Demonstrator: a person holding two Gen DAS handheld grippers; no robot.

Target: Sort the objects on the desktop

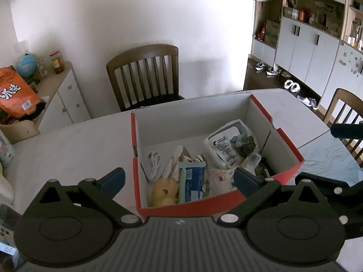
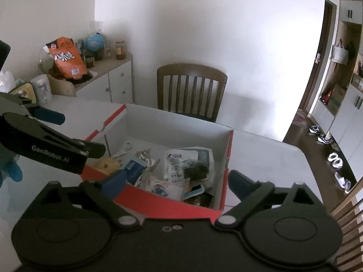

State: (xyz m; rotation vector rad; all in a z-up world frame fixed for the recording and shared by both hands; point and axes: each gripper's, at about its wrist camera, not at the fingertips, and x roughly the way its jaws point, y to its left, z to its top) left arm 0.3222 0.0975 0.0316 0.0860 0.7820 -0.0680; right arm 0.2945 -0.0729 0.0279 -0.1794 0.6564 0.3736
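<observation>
Red box w/ white inside, full of packets, left gripper & right gripper jaws spread, empty

A matt red-and-white cardboard box holds glossy plastic food packets on a smooth pale stone-look table; beyond, a varnished dark wooden slat-back chair.

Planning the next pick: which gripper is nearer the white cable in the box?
Left. The left gripper hovers just before the cable; the right gripper faces the box's opposite end.
</observation>
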